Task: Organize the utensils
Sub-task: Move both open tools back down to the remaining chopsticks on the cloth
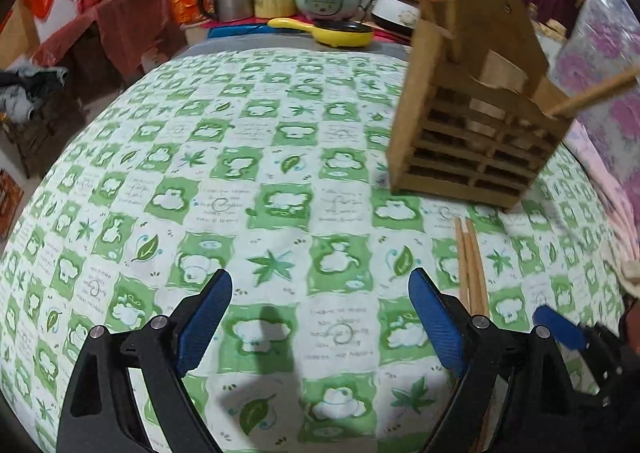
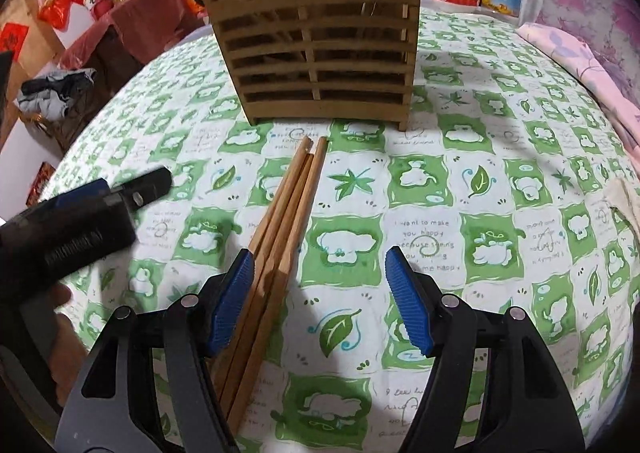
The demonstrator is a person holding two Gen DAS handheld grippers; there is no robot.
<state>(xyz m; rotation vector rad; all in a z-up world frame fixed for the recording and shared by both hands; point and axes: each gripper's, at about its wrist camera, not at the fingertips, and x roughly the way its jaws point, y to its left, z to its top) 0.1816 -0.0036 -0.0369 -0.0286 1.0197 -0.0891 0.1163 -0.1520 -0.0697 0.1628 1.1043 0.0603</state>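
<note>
**Closing in on the loose chopsticks in front of the holder**

Left wrist view: The left gripper (image 1: 320,317) hangs over the green-and-white tablecloth (image 1: 280,181) with its jaws spread wide and nothing between them but bare cloth. The loose chopsticks (image 1: 472,265) lie just outside its right-hand finger, running up past the blue pad and partly hidden behind it lower down; they do not sit in the gap. Ahead and to the right of the jaws stands the wooden utensil holder (image 1: 472,125), with several sticks already poking out of its top. One blue tip of the right gripper (image 1: 560,327) shows at the lower right edge, too little of it to read its opening here.

Right wrist view: The right gripper (image 2: 320,293) is open to a middling width and grips nothing. The chopsticks (image 2: 288,221) run diagonally from beneath its left-hand finger up toward the utensil holder (image 2: 320,65), which stands straight ahead of the jaws. The bundle lies against the inner side of the left pad; whether it actually touches the pad I cannot tell. The rest of the gap shows only tablecloth (image 2: 500,181). The left gripper's body (image 2: 80,221) lies well off to the left of the jaws, blurred.

Judging from this, the step in hand is the approach for a pickup of the loose chopsticks, most likely by the right gripper. The next move calls for shifting the jaws leftward so the sticks sit centred in the gap, lowering to the cloth, and closing on them before carrying them to a holder compartment.
</note>
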